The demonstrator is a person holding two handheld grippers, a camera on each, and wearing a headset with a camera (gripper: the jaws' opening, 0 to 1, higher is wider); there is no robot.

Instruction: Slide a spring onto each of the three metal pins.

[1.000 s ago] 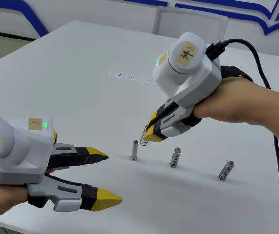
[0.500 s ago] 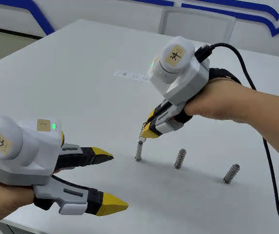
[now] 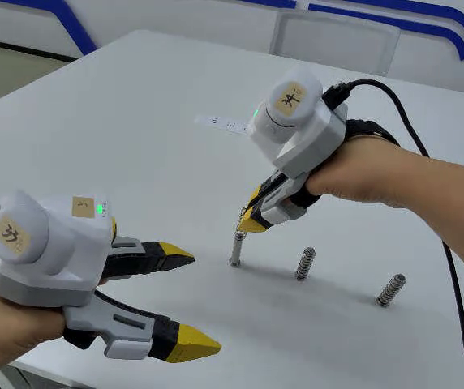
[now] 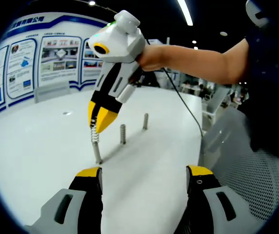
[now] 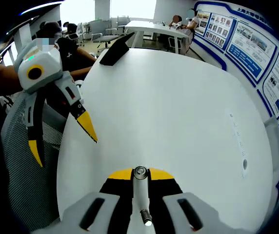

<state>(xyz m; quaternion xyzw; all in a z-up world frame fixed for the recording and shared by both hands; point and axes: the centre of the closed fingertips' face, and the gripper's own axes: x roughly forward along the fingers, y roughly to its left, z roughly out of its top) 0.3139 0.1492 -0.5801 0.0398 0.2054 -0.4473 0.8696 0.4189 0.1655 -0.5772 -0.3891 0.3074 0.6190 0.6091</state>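
**Head view.** The right tongs (image 3: 248,224), in a hand reaching in from 3 o'clock, point down. They are clenched on a small coiled steel spring (image 3: 240,220). The spring hangs right at the top of a thin upright metal pin (image 3: 236,250) near the middle of the white surface (image 3: 118,130). Whether spring and pin touch I cannot tell. Towards 4 o'clock of that pin stand the near sprung pin (image 3: 305,263) and the far sprung pin (image 3: 391,289), each wearing a spring. At 7 o'clock the left tongs (image 3: 190,300) are released, jaws wide apart with nothing between them. A flat white strip (image 3: 224,124) lies at 12 o'clock of the pin.

**Left gripper view.** The left tongs (image 4: 144,173) spread at 6 o'clock. Beyond them the right tongs (image 4: 100,116) hold the spring (image 4: 95,134) over the pin (image 4: 98,153). The near sprung pin (image 4: 123,134) and far sprung pin (image 4: 145,121) stand towards 1 o'clock of it.

**Right gripper view.** The right tongs (image 5: 135,174) close at 6 o'clock around a small round metal end. Whether that end is spring or pin I cannot tell. The left tongs (image 5: 64,141) gape at 9 o'clock.
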